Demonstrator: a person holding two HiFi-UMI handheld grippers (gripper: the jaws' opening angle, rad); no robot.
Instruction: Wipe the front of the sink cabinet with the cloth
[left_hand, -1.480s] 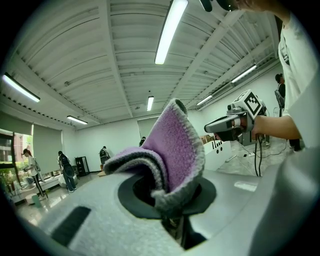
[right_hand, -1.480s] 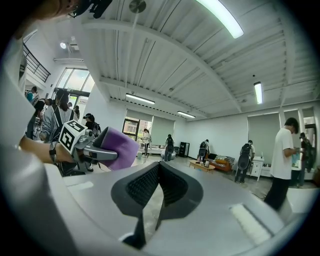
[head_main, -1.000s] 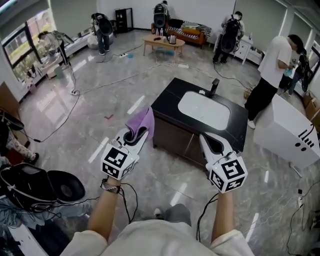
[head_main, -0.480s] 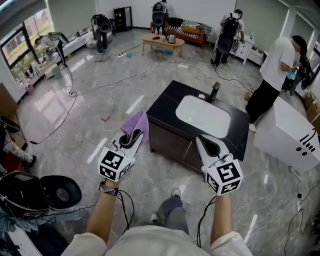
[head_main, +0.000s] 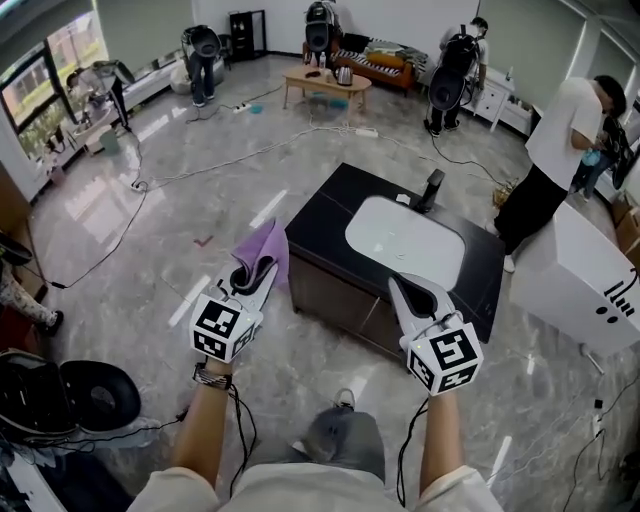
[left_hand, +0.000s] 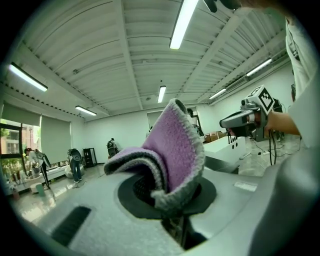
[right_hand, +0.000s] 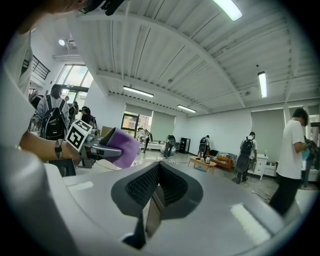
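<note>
The sink cabinet (head_main: 335, 298) is black with a white basin (head_main: 405, 240) and stands on the floor ahead of me; its dark front faces me. My left gripper (head_main: 247, 277) is shut on a purple cloth (head_main: 264, 247) just left of the cabinet's near corner, apart from it. In the left gripper view the folded cloth (left_hand: 175, 150) stands up out of that gripper (left_hand: 172, 205). My right gripper (head_main: 408, 288) hovers before the cabinet front; its pads meet with nothing between them in the right gripper view (right_hand: 157, 187). That view also shows the cloth (right_hand: 120, 146).
A black faucet (head_main: 430, 188) rises at the basin's far edge. A white box (head_main: 575, 285) stands right of the cabinet, with a person in a white shirt (head_main: 555, 150) behind it. Cables (head_main: 150, 185) trail over the floor. A black bag (head_main: 85, 395) lies at my lower left.
I have stepped forward and the view has shifted, so the cabinet sits a little nearer. Both grippers keep their pose and the cloth stays clamped in the left one.
</note>
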